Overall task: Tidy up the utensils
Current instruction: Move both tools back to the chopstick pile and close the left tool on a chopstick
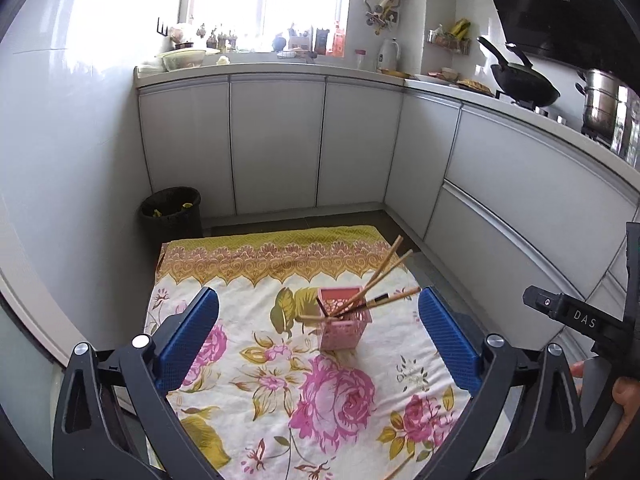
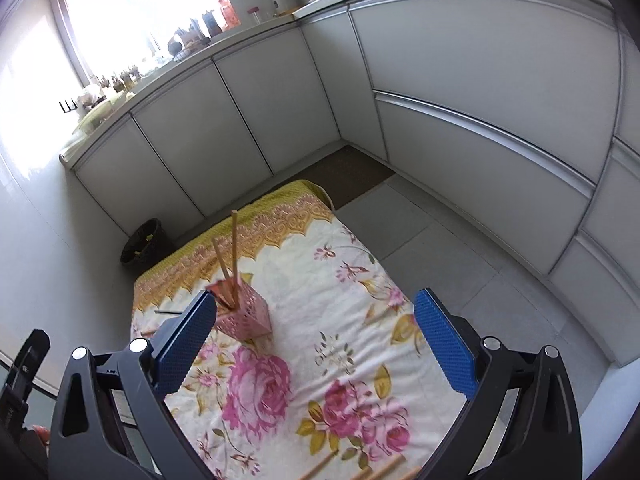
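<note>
A pink perforated utensil holder (image 1: 345, 319) stands on the floral cloth (image 1: 280, 392) with several wooden chopsticks (image 1: 382, 270) leaning out of it to the right. It also shows in the right wrist view (image 2: 245, 314) with chopsticks (image 2: 233, 256) sticking up. Loose chopsticks lie at the cloth's near edge (image 2: 324, 465) and one shows in the left wrist view (image 1: 400, 467). A dark-tipped chopstick (image 2: 168, 313) lies left of the holder. My left gripper (image 1: 319, 324) is open and empty above the cloth. My right gripper (image 2: 314, 330) is open and empty, holder near its left finger.
White kitchen cabinets (image 1: 276, 140) line the back and right. A black waste bin (image 1: 171, 214) stands on the floor at the cloth's far left corner. A wok (image 1: 524, 80) and a steel pot (image 1: 602, 102) sit on the counter at right.
</note>
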